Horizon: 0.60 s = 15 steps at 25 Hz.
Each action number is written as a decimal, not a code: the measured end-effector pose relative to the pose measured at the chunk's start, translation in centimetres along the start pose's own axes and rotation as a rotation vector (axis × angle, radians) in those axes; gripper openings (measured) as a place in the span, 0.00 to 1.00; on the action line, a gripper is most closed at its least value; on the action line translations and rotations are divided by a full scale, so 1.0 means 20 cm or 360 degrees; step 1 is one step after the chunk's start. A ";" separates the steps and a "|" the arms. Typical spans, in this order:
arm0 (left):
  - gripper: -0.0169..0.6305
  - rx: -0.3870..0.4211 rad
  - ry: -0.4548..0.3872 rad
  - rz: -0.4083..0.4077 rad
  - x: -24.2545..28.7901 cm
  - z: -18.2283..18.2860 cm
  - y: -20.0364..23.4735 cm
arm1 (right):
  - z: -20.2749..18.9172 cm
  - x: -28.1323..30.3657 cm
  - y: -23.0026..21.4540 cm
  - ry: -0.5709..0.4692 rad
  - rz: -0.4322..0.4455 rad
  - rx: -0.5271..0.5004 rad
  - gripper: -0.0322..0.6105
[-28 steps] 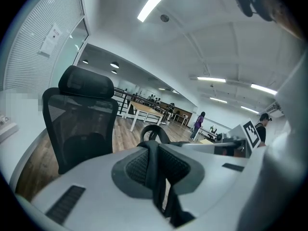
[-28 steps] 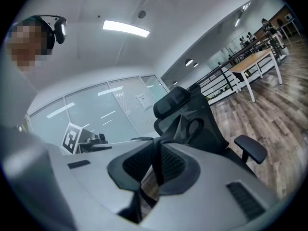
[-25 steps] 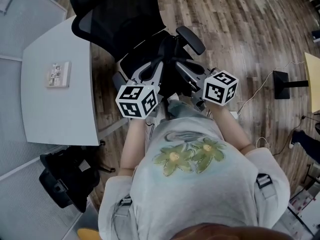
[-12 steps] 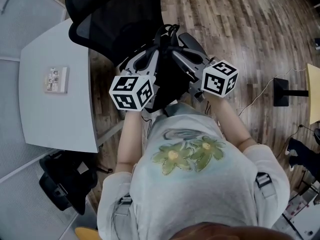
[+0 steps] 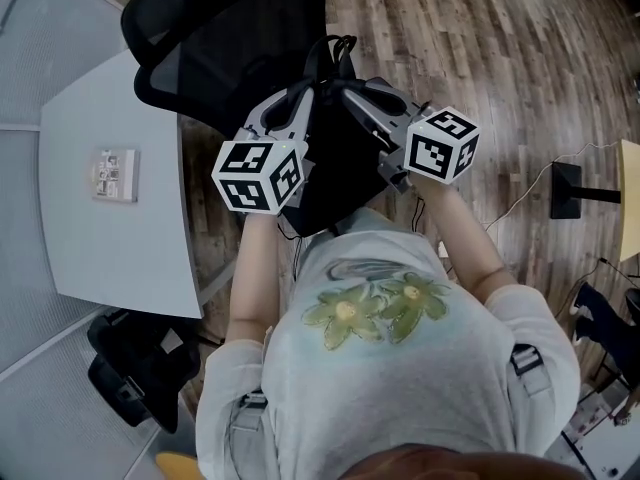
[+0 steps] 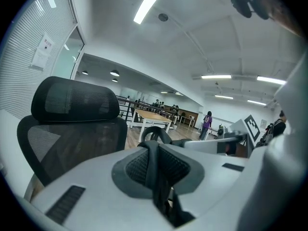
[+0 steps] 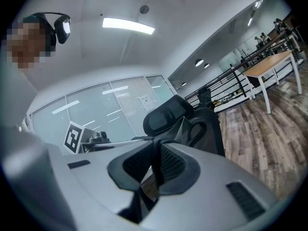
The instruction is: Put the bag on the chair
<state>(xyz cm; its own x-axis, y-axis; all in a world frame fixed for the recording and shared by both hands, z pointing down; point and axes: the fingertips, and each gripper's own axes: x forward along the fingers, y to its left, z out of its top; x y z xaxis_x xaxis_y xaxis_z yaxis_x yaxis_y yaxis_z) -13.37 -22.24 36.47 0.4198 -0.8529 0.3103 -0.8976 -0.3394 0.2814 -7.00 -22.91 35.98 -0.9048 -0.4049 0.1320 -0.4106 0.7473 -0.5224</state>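
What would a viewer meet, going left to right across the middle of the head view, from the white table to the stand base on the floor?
white table → left gripper's marker cube → black bag → right gripper's marker cube → black stand base

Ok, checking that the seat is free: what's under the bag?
The bag, gripped by the left gripper and right gripper, covers whatever is below it. Only the chair's backrest beyond it and the wood floor beside it show; the seat is hidden.
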 end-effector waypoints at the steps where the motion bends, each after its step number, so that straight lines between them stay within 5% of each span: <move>1: 0.10 0.0010 0.0002 -0.0002 0.02 0.01 0.01 | 0.02 0.01 -0.02 -0.0004 0.0003 -0.0002 0.12; 15: 0.10 0.0005 0.0057 -0.0011 0.30 0.04 0.24 | 0.09 0.25 -0.31 0.0042 -0.0018 0.0034 0.12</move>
<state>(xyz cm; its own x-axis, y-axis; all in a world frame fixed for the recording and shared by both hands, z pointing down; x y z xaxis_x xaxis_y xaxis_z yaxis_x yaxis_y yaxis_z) -15.22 -29.31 38.97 0.4305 -0.8359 0.3405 -0.8950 -0.3467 0.2807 -8.65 -30.53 38.45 -0.9029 -0.3990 0.1601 -0.4186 0.7313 -0.5385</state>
